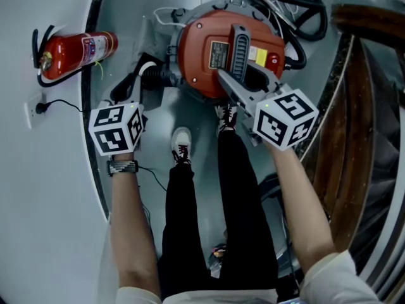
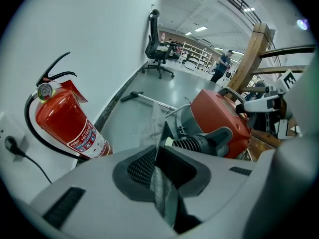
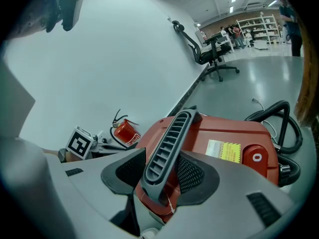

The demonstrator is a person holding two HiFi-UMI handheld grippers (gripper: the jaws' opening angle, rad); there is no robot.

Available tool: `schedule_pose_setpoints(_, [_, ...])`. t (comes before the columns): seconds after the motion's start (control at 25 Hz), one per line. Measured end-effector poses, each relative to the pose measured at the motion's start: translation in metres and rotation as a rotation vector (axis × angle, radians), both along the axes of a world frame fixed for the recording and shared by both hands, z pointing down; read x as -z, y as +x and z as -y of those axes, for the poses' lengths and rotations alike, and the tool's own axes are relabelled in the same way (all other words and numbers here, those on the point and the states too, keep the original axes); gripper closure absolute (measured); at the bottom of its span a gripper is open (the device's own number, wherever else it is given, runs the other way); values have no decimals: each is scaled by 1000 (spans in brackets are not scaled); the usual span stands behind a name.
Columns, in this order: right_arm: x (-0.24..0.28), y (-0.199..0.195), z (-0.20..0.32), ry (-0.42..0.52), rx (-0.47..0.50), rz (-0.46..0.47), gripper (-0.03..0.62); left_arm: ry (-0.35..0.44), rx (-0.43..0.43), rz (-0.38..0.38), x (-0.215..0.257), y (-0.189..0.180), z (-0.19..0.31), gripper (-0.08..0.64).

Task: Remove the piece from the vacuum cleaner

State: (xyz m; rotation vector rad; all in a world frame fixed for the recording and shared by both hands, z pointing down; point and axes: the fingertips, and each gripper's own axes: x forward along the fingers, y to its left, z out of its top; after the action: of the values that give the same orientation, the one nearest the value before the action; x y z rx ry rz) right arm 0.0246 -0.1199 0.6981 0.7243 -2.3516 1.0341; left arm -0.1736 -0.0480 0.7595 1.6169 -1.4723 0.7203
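The red vacuum cleaner (image 1: 212, 52) stands on the grey floor ahead of my feet. Its dark ribbed handle (image 1: 239, 49) runs across the top. My right gripper (image 1: 231, 82) is shut on the near end of that handle (image 3: 172, 141), which sits between the two pads. My left gripper (image 1: 138, 81) is at the vacuum's left side, beside the black ribbed hose connector (image 1: 158, 76). In the left gripper view its jaws (image 2: 158, 176) are shut on a thin, translucent flat piece (image 2: 155, 133) standing up edge-on between the pads, with the connector (image 2: 199, 143) just beyond.
A red fire extinguisher (image 1: 76, 52) lies against the white wall at the left, with a wall socket and cord (image 1: 35, 108) nearby. A black hose (image 1: 297, 8) coils behind the vacuum. Dark wooden railing (image 1: 354, 106) stands at the right. My shoes (image 1: 181, 141) are close to the vacuum.
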Motion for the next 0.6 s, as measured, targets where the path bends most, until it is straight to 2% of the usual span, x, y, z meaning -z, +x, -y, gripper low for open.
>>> schedule_pose_setpoints(0.28, [0,0,0,-2,0,-1,400,-3,-4,-9,-1,0,0,509])
schedule_pose_setpoints(0.52, [-1,0,0,4,3,-3,400,5,97,-6,-4,-20,-1,528])
schedule_pose_setpoints(0.6, [0,0,0,8,3,-3,400,19,97,2,1,-25,4,528])
